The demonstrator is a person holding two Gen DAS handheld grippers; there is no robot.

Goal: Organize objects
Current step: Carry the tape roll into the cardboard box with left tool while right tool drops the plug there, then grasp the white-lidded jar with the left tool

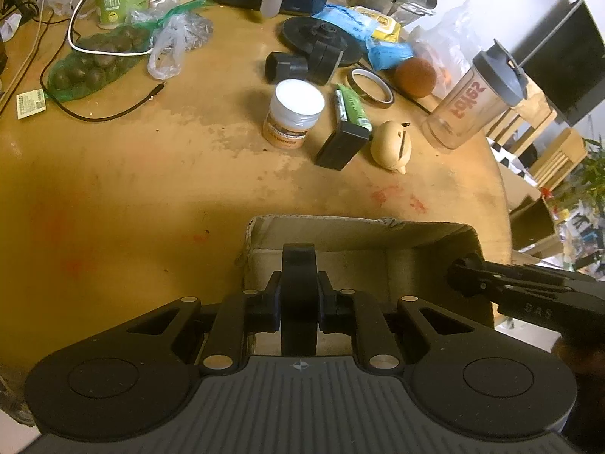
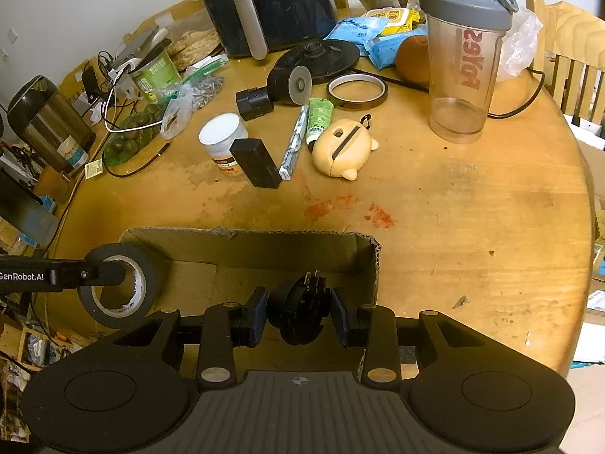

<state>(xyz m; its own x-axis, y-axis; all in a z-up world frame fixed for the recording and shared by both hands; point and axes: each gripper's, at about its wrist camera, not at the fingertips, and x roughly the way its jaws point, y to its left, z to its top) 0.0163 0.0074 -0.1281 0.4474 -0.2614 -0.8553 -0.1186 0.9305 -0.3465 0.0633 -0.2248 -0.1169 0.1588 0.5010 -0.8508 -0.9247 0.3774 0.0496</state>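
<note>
Tape roll (image 2: 117,285) stands on edge, clamped in left claw (image 1: 298,302); right claw (image 2: 298,314) clamps black plug (image 2: 298,312).

Black tape roll (image 2: 113,283), brown cardboard box (image 2: 264,249) (red-stained yellow table (image 2: 472,208)).

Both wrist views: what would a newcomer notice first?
Each gripper holds something over the open brown cardboard box at the near table edge: the left gripper a black tape roll, the right gripper a black round plug. Behind, clutter surrounds a clear grey-lidded shaker bottle.
</note>
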